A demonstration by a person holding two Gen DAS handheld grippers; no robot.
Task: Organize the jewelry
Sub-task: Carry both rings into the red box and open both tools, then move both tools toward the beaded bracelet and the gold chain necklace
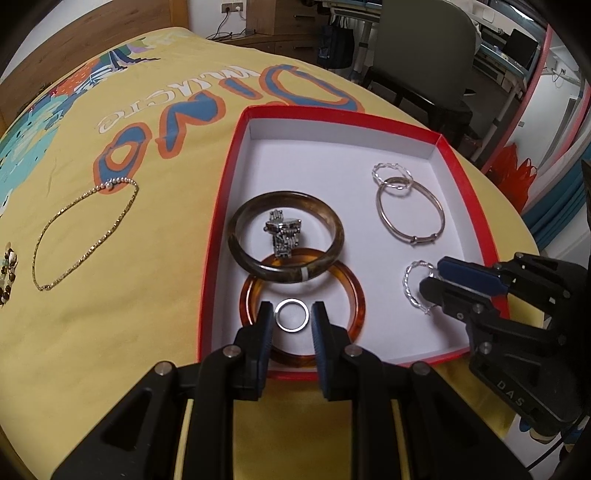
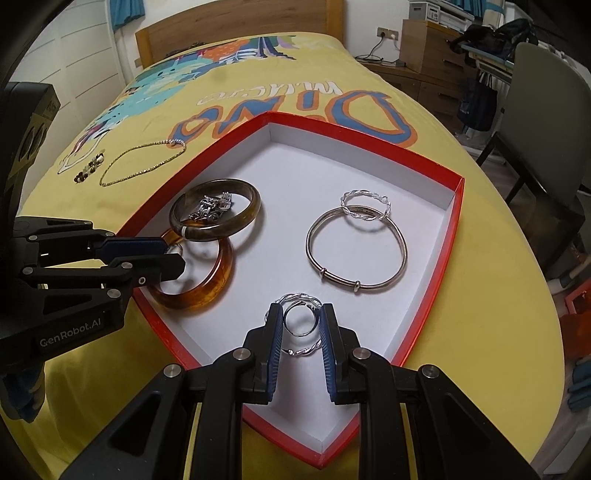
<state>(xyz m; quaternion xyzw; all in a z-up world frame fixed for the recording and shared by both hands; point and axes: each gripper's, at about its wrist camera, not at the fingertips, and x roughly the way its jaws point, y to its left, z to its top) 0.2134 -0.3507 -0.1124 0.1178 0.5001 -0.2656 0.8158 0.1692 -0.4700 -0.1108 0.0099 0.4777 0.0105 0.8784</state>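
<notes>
A red box (image 1: 218, 206) with a white floor lies on the yellow bedspread and holds several pieces. My left gripper (image 1: 291, 314) is shut on a plain silver ring (image 1: 291, 314) above the amber bangle (image 1: 354, 291). A dark bangle (image 1: 325, 218) with a silver watch (image 1: 282, 236) inside lies beyond. My right gripper (image 2: 300, 320) is shut on a small silver ring (image 2: 300, 320) over a twisted silver bracelet (image 2: 301, 297). A thin silver bangle (image 2: 354, 254) and a twisted ring (image 2: 364, 206) lie further right.
A gold chain (image 1: 85, 232) and a beaded piece (image 1: 9, 266) lie on the bedspread left of the box. A chair (image 2: 546, 122) and a wooden cabinet (image 2: 424, 44) stand to the right of the bed. The wooden headboard (image 2: 240, 33) is at the far end.
</notes>
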